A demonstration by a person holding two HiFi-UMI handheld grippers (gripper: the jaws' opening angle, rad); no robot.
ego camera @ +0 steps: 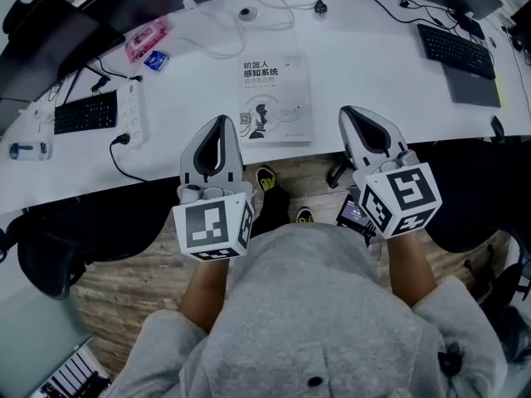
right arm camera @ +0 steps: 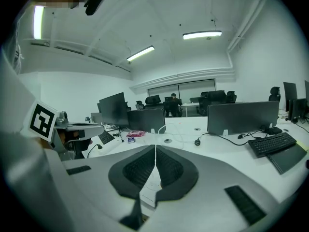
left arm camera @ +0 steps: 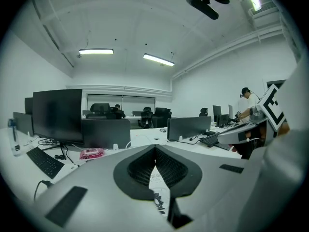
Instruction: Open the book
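Nothing of the job is done yet. The book (ego camera: 275,98) lies closed, cover up, at the near edge of the table (ego camera: 373,65). I hold my left gripper (ego camera: 222,124) and right gripper (ego camera: 352,114) by that edge, one on each side of the book, touching neither it nor the table. Both pairs of jaws are clenched together on nothing. By my reckoning all the work remains: reach in, catch the cover, turn it over.

Grey sweatshirt (ego camera: 315,322), sleeves (ego camera: 452,305) pushed up. Left tongs (ego camera: 222,123) and right tongs (ego camera: 352,113) are pale grey, with black ribbed pads (left arm camera: 140,168) and black-and-white marker cubes (ego camera: 211,226).
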